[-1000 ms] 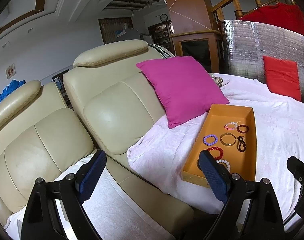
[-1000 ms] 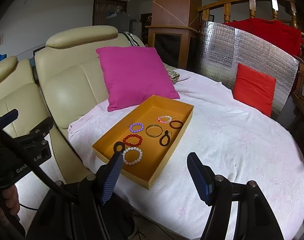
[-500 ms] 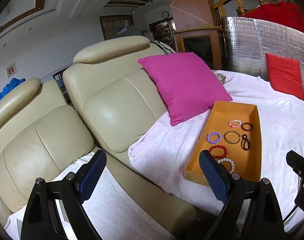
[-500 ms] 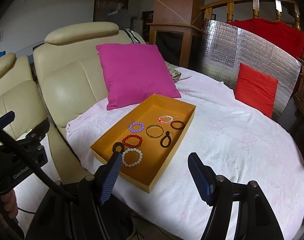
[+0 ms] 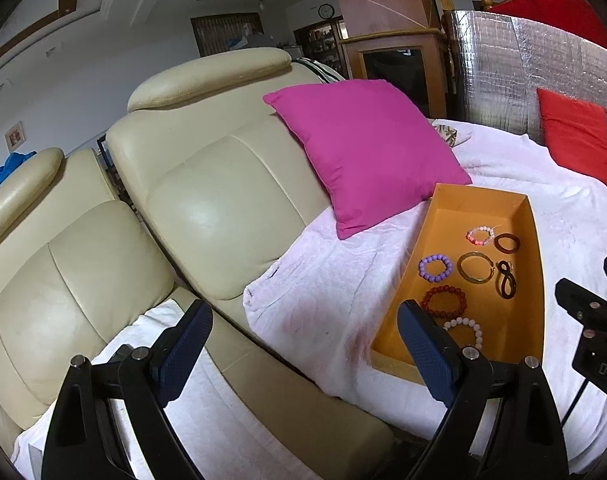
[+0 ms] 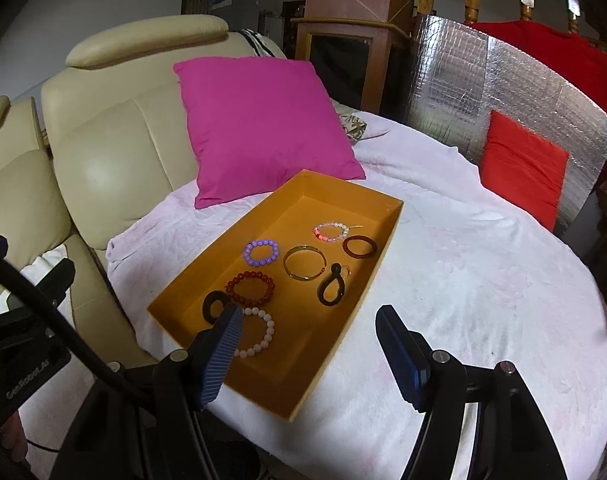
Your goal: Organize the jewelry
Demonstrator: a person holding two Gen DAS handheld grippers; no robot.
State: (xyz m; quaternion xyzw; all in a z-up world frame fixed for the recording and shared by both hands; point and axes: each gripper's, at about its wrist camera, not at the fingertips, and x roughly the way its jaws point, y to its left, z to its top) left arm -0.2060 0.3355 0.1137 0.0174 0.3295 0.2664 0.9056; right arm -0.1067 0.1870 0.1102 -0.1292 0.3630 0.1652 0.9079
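An orange tray [image 6: 379, 240] [image 5: 535, 240] lies on a round table under a pale pink cloth. It holds several bracelets: purple beads [image 6: 261, 252] [image 5: 435, 267], a gold bangle [image 6: 304, 267], red beads [image 6: 250, 289], white beads [image 6: 259, 336], a pink bead one [image 6: 330, 231], a brown ring [image 6: 359, 246], a black loop [image 6: 332, 289] and a black ring [image 6: 214, 306]. My right gripper [image 6: 307, 354] is open and empty, hovering over the tray's near end. My left gripper [image 5: 303, 354] is open and empty, left of the tray above the sofa edge.
A cream leather sofa [image 5: 207, 208] stands left of the table, with a magenta cushion [image 6: 263, 120] leaning on it behind the tray. A silver foil panel [image 6: 503, 80] and a red cushion [image 6: 523, 160] stand at the table's far right. The pink cloth [image 6: 483, 280] spreads right of the tray.
Both grippers have moved forward and a little lower toward the tray, which looks larger now. Both stay open and the jewelry has not moved.
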